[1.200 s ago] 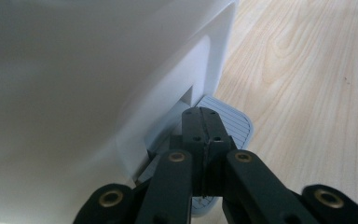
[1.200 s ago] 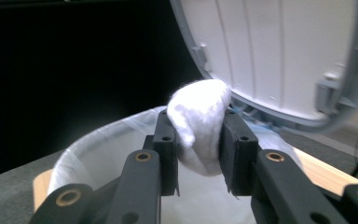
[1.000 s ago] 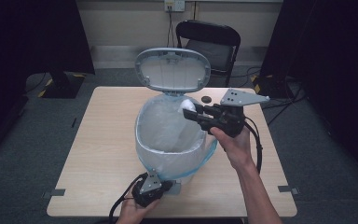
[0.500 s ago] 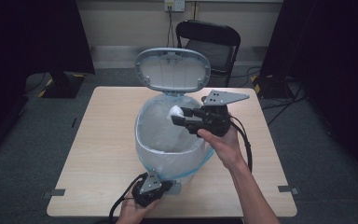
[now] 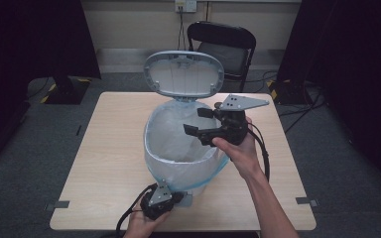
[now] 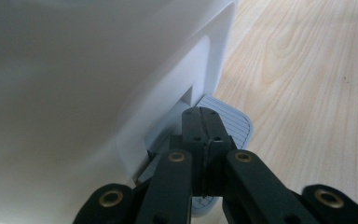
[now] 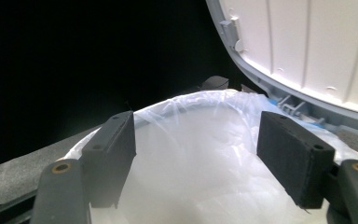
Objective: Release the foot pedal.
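While my left gripper [image 6: 203,154] has its jaws pressed together and bears down on the ribbed pedal [image 6: 230,123] at the foot of the bin [image 5: 181,148], I judge the job is to hold that pressure steady so the lid [image 5: 183,74] stays up. The bin stands mid-bench [image 5: 104,163], lined with a clear bag [image 7: 205,140]. My right gripper [image 5: 196,121] hangs over the open mouth, jaws spread and empty, the bag's rim showing between them and the lid just beside its far side.

The bin [image 5: 181,148] and its raised lid [image 5: 183,74] block the frame's centre; bare table [image 5: 109,148] at left and right seems passable.
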The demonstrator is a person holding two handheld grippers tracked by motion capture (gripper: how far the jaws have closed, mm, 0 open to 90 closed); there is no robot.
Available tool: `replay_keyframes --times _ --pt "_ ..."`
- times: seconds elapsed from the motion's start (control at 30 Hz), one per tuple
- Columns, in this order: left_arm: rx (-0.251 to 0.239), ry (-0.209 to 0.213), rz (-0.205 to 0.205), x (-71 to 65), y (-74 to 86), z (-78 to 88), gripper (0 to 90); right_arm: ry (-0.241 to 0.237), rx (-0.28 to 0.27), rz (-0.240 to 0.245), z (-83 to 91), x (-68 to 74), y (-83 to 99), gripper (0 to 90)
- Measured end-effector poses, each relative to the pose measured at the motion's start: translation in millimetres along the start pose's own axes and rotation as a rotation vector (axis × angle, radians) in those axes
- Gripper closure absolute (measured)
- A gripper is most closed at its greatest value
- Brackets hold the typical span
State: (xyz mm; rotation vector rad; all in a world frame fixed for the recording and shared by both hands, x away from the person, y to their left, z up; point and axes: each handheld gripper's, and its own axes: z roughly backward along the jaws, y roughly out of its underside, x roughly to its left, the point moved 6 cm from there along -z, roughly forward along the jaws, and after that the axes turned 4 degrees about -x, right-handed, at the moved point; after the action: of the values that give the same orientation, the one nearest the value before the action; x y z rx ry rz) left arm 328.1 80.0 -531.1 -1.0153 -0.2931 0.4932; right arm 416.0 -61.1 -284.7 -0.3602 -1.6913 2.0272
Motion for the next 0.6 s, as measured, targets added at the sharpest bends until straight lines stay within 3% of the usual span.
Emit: replay_keyframes --times 0.27,0.6 --pt "0.000 -0.003 0.002 -0.1 0.0 -0.1 90.0 0.080 -0.005 -0.004 17.0 -12.3 0.3 30.2" --pt "0.000 -0.003 0.003 -0.1 0.0 -0.1 90.0 0.155 -0.068 -0.025 49.9 -28.9 -3.1 28.3"
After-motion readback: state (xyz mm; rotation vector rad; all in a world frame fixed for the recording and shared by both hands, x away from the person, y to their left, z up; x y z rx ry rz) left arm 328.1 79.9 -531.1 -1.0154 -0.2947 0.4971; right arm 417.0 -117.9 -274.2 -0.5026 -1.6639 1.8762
